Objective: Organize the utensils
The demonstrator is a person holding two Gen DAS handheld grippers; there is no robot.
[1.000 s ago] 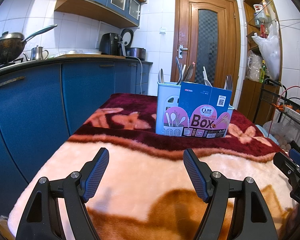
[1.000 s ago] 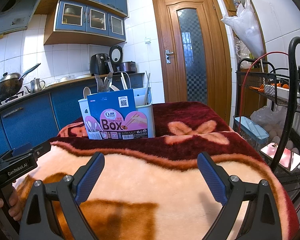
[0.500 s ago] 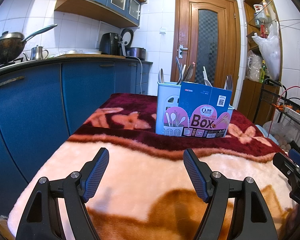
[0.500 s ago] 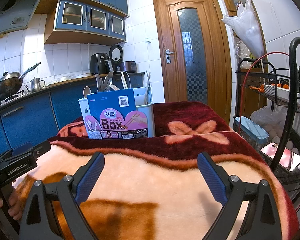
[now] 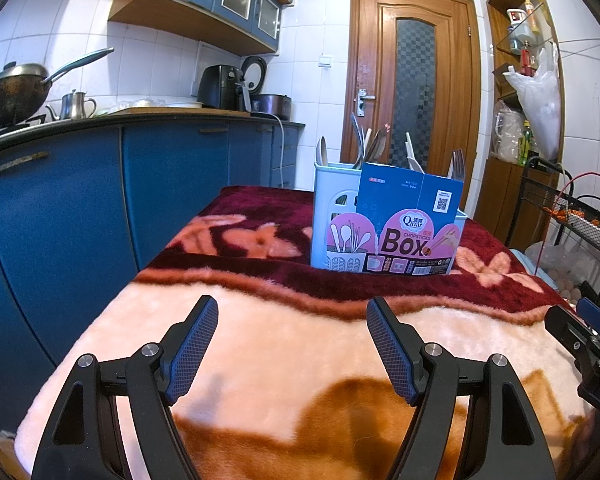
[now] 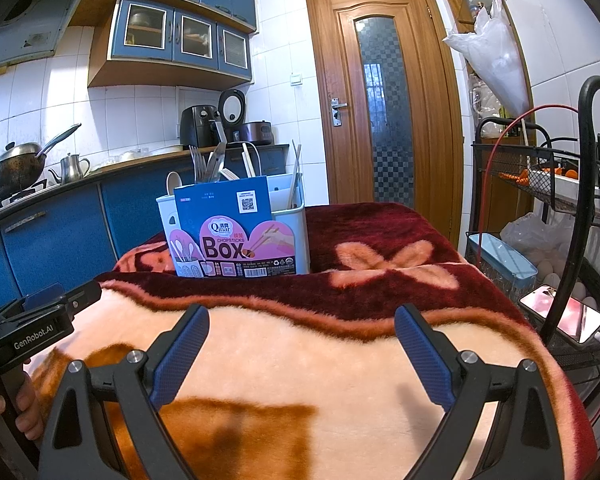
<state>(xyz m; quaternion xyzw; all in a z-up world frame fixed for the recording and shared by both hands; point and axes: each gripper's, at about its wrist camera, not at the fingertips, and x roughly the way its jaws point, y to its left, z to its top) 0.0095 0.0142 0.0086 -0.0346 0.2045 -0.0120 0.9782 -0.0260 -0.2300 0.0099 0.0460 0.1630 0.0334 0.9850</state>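
**Two grippers spread wide, nothing held, utensil caddy well ahead**

Both tools hang over the near, peach-coloured part of a plush blanket (image 5: 284,360) that covers the work surface. The left gripper (image 5: 292,344) has its jaws set far apart, the ribbed blue pads (image 5: 190,350) facing each other across bare fabric; nothing lies between them and neither pad touches anything that can be seen. The right gripper (image 6: 302,354) stands likewise, fully released, its fingers (image 6: 422,354) apart and free of any load. Whether the fingertips brush the blanket pile cannot be told from these views.

In the right wrist view the body of the left tool shows at the left edge, gripped by a hand (image 6: 18,410) low in the corner.

The utensil caddy (image 5: 332,216), a pale blue plastic holder, stands upright on the dark red band of the blanket, well apart from both grippers and roughly centred ahead of them. A blue and pink cardboard sleeve (image 5: 404,224) printed "Chopsticks Box" wraps its front. Several utensils (image 5: 366,146) stand upright in it: spoons, forks (image 6: 198,164) and pale chopsticks (image 6: 294,178), their tops rising above the rim. Which compartment each sits in is hidden by the sleeve.

Behind stand blue kitchen cabinets (image 5: 80,208) and a wooden door (image 6: 384,100).
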